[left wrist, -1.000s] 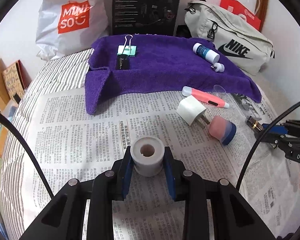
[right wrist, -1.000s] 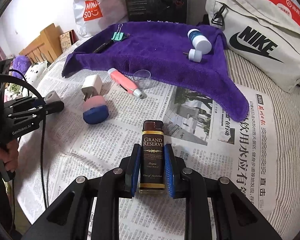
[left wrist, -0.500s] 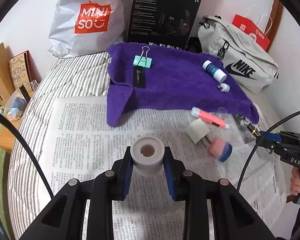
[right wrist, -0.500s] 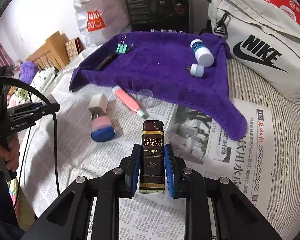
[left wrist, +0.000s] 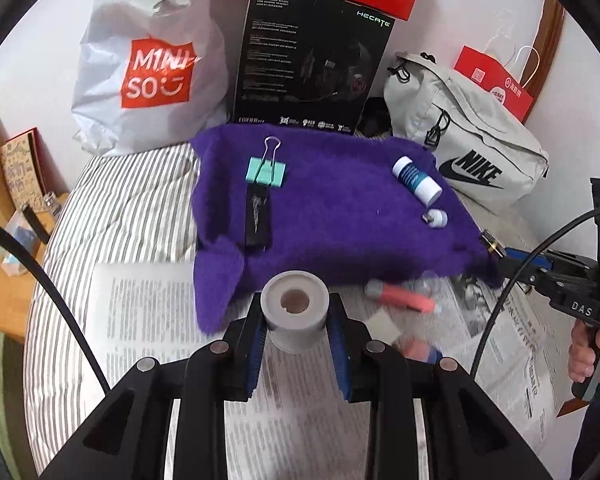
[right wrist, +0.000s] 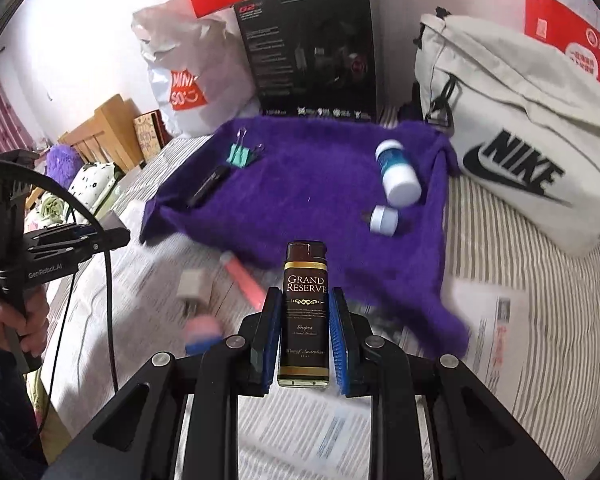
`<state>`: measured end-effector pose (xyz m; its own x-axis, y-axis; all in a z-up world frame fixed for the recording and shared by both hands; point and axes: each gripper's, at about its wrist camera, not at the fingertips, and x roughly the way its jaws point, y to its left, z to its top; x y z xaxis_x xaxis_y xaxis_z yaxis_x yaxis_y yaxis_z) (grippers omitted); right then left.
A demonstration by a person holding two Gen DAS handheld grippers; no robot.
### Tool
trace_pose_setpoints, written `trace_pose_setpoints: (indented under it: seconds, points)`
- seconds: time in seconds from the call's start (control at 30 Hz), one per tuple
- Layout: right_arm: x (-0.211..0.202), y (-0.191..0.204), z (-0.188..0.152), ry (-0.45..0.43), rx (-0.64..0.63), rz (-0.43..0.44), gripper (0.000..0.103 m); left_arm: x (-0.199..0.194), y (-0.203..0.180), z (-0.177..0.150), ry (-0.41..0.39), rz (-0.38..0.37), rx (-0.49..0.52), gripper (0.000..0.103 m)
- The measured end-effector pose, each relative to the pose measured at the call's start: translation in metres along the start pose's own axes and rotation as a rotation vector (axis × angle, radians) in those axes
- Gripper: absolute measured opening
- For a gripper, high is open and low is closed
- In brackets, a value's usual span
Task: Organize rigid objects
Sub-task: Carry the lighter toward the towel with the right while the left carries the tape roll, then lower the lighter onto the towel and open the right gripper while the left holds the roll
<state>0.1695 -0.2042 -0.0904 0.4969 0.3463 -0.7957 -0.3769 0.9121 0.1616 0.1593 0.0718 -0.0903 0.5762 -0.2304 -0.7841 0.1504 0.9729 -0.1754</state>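
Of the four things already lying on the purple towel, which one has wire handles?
The mint-green binder clip at the towel's far left; the black flat stick, blue-and-white bottle and small white cap have none.

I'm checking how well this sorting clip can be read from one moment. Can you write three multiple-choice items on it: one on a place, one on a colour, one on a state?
1. Where does the green binder clip lie?
A. on the purple towel
B. on the newspaper
C. inside the Nike bag

2. What colour is the pen-shaped item on the newspaper just off the towel's near edge?
A. yellow
B. pink
C. black

3. What is the state of the right gripper?
A. open and empty
B. shut on a white plug
C. shut on the small Grand Reserve bottle

Answers:
1 A: the clip sits on the towel's far left part, next to a flat black item.
2 B: its body is pink with a grey tip.
3 C: both blue pads press the bottle's sides; the left gripper likewise clamps a white cylinder.
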Motion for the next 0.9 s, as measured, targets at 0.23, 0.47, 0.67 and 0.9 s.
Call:
trace_pose_setpoints:
  seconds: [0.23,0.47,0.67,0.9]
  points:
    - [0.023,-0.01,0.028,0.017,-0.018,-0.023,0.024,0.014,0.002,0.02,0.002,-0.027,0.006,0.028]
    - [0.057,-0.02,0.047,0.065,-0.02,-0.032,0.024,0.034,0.006,0.03,0.016,-0.058,-0.008,0.028]
    - [0.08,-0.022,0.05,0.118,-0.046,-0.036,0.024,0.048,0.01,0.033,0.023,-0.084,-0.024,0.028]
    - [0.094,-0.036,0.05,0.149,-0.017,-0.043,0.024,0.06,0.011,0.037,0.04,-0.095,-0.02,0.028]
